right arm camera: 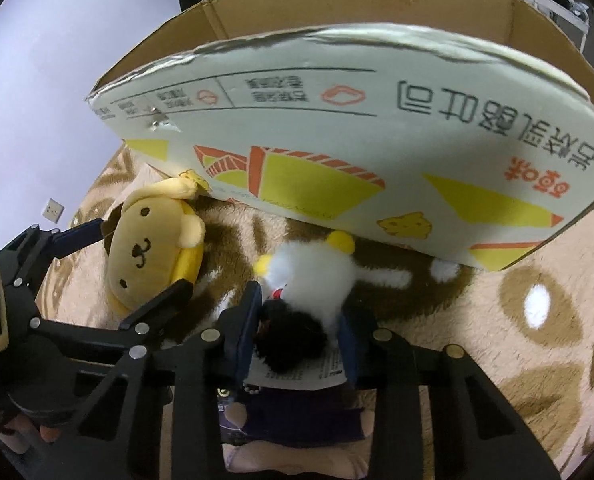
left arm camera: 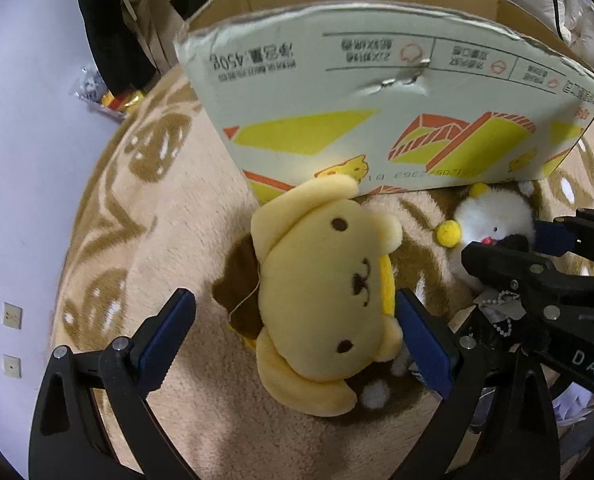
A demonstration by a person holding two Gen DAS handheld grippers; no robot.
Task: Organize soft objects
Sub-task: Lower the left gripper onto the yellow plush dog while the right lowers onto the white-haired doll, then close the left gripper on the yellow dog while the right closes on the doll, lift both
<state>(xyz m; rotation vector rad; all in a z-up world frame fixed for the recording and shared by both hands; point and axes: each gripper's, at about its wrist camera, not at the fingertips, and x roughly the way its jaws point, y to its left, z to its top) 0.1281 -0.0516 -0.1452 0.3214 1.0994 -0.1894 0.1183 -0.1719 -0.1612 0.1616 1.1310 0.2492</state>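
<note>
Right wrist view: right gripper clamped on white-and-black plush; left gripper wide, straddling yellow dog plush; cardboard box behind, on rug.

The right gripper has its jaws closed on a white-and-black plush toy lying on the patterned blanket, before an open cardboard box; a yellow plush dog sits between the left gripper's jaws.

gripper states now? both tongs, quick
Left tongs: open, straddling the yellow dog plush, not clamped.
Right tongs: shut on the white-and-black plush.
</note>
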